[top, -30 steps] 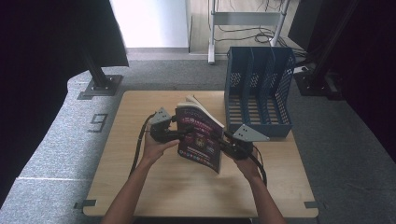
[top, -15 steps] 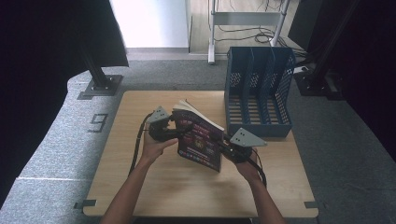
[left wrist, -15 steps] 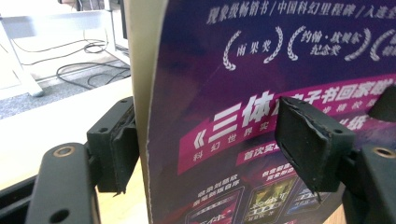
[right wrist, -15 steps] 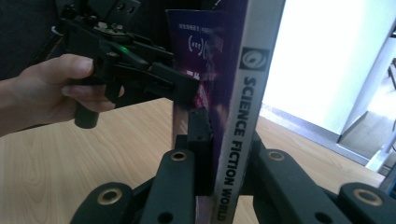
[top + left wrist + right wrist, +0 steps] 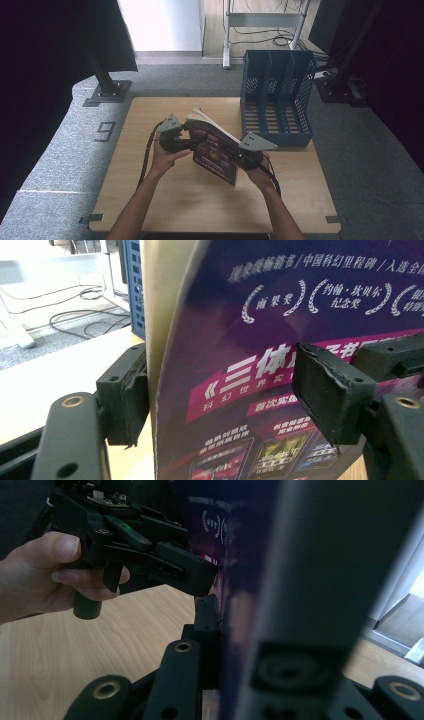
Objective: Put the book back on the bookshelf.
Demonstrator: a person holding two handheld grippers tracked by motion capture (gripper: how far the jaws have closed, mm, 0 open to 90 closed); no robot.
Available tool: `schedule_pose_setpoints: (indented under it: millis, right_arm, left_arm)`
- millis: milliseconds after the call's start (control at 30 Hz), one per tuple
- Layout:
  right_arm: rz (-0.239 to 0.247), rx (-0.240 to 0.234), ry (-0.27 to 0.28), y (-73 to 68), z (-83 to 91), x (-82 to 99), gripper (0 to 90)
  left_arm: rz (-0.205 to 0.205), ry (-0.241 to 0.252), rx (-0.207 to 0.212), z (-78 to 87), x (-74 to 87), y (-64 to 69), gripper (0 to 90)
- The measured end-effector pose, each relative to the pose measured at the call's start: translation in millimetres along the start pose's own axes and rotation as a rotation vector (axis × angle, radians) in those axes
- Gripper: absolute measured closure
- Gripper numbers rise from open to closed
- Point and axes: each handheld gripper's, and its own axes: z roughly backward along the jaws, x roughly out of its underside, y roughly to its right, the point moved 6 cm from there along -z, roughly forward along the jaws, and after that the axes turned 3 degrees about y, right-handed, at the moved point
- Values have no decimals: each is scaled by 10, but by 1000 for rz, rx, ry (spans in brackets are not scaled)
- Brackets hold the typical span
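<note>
A thick book [image 5: 215,152] with a purple cover and cream pages is held tilted above the wooden table [image 5: 175,200], between both grippers. My left gripper [image 5: 192,142] grips its left side. In the left gripper view one pad [image 5: 125,392] lies against the page block and the other pad [image 5: 330,395] on the cover of the book [image 5: 240,340]. My right gripper [image 5: 235,159] holds the book's lower right part. In the right gripper view the book [image 5: 260,580] stands between the jaws of that gripper [image 5: 245,645], which have just been opening slightly while still pressing on it.
A blue slotted file rack [image 5: 277,100] stands at the table's back right, close behind the right hand. A hand [image 5: 45,575] holds the left gripper across the book. Bare wood [image 5: 200,210] lies in front of the book. Cables and a metal stand [image 5: 260,20] are on the floor beyond.
</note>
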Motion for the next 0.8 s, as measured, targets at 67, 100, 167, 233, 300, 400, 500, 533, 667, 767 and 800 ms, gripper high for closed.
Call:
schedule_pose_setpoints:
  millis: [67,100,167,233,300,400,500,533,667,767,800]
  right_arm:
    - [9,14,-6,3,-8,-4,792]
    - [3,20,-8,13,-5,-3,800]
    - [-11,25,-9,28,3,-2,808]
    - [-22,28,-10,37,6,-2,812]
    - [-24,32,-14,33,4,-4,813]
    - [-25,39,-16,24,2,-7,814]
    - [-33,48,-14,24,0,-7,814]
    - [-36,52,-13,27,-1,-6,815]
    - [-42,62,-12,34,-9,-5,815]
    - [-50,73,-14,43,-15,-7,815]
    - [-51,75,-13,43,-15,-8,815]
  left_arm:
    - [-1,1,-1,5,4,-2,268]
    - [-3,1,-2,7,4,0,270]
    - [-5,-3,-12,13,5,10,270]
    - [-7,-5,-20,26,11,27,270]
    - [-6,-7,-28,46,24,34,271]
    - [-5,-11,-31,62,38,34,271]
    - [-3,-19,-43,93,74,33,271]
    - [-1,-19,-48,115,101,37,271]
    - [2,-30,-59,138,147,38,270]
    - [6,-39,-72,169,204,38,272]
    - [11,-40,-73,178,222,37,272]
